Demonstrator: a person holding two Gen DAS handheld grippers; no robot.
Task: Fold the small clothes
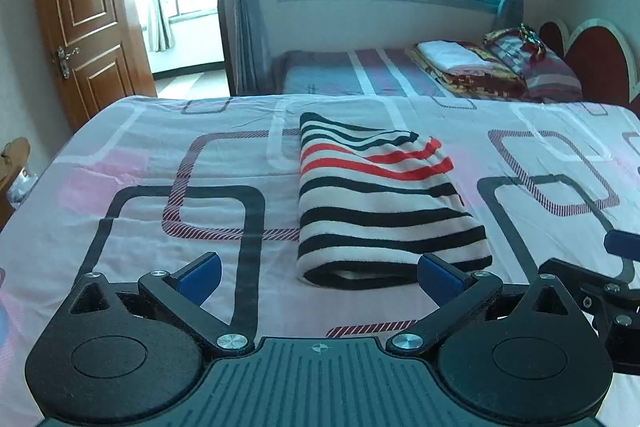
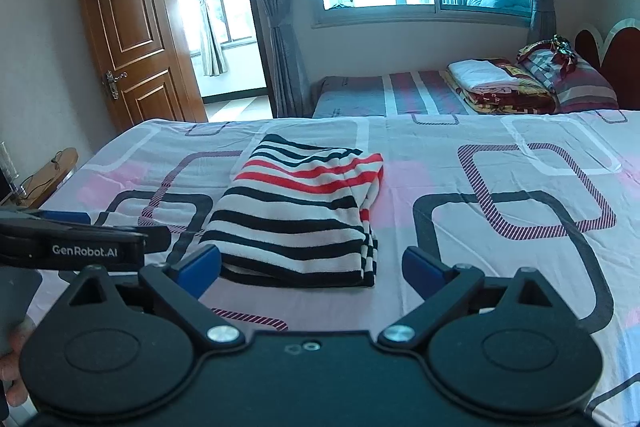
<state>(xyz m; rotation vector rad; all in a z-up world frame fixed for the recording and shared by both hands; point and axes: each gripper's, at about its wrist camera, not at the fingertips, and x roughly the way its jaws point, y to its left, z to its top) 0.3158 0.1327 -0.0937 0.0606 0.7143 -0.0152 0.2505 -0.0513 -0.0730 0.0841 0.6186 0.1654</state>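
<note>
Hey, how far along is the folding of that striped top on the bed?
Mostly done, it seems: the black, white and red striped knitted garment lies as a compact folded rectangle on the pink patterned bedsheet. Nothing is in hand: the left tongs and right tongs are both open and empty, just short of its near edge. At most, tidying remains.

Your striped garment (image 1: pixel 384 203) is folded over, so its inner layers and any sleeves are hidden from you. The bed (image 2: pixel 500 187) runs off both side edges in each view. In the left wrist view your right gripper (image 1: pixel 600 279) is cut off at the right edge. A fingertip (image 2: pixel 14 367) shows blurred at the lower left. Lettering on the far bedding (image 2: pixel 496 93) is too small to read.
</note>
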